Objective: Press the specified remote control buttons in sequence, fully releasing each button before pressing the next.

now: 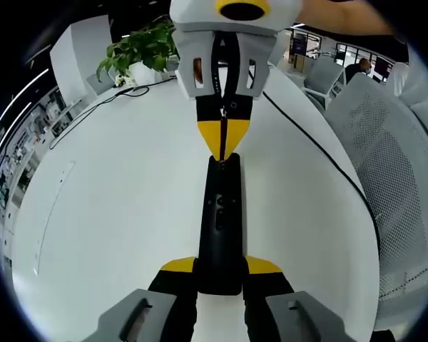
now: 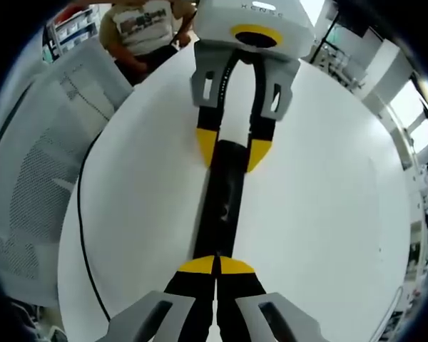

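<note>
The remote control (image 1: 220, 221) was a long, slim black bar lying flat on the white surface (image 1: 114, 214), with a few small dark buttons along the middle of its top face. In the right gripper view its glossy length (image 2: 223, 203) ran straight away from the camera.

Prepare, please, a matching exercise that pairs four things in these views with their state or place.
Things:
1. remote control
2. left claw
3. right claw
4. potted plant

States or places:
A. shut, tips together at the remote's end
B. green-leaved, at the table's far side
C. gripping the remote's sides
D. black, stretched between both claws

Pairs: 1-D, 2-C, 3-A, 4-B.
</note>
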`<state>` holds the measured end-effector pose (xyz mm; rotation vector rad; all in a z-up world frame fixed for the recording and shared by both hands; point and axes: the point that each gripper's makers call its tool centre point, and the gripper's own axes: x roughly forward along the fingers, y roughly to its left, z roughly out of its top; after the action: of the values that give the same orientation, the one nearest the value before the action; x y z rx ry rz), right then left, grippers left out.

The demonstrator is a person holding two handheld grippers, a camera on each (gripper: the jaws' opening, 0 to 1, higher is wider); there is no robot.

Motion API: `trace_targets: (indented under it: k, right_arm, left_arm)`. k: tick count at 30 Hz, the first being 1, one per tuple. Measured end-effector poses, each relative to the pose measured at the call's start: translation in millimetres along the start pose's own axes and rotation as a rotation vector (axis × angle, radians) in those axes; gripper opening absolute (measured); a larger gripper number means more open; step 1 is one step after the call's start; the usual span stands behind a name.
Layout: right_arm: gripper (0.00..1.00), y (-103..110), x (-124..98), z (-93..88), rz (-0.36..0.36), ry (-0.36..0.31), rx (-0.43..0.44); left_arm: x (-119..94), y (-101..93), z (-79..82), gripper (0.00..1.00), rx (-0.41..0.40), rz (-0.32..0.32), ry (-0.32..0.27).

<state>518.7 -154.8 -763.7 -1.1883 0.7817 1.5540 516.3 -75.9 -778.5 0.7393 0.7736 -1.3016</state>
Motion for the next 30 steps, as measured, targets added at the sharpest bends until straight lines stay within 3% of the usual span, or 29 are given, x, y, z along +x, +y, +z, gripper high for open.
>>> trace_targets:
  k: [30]
  right_arm:
    - [0.00,0.2,9.0,-2.3,0.014,0.018,-0.013]
  left_arm:
    - [0.7,-0.2,-0.9,0.23,-0.005,0.008,-0.001]
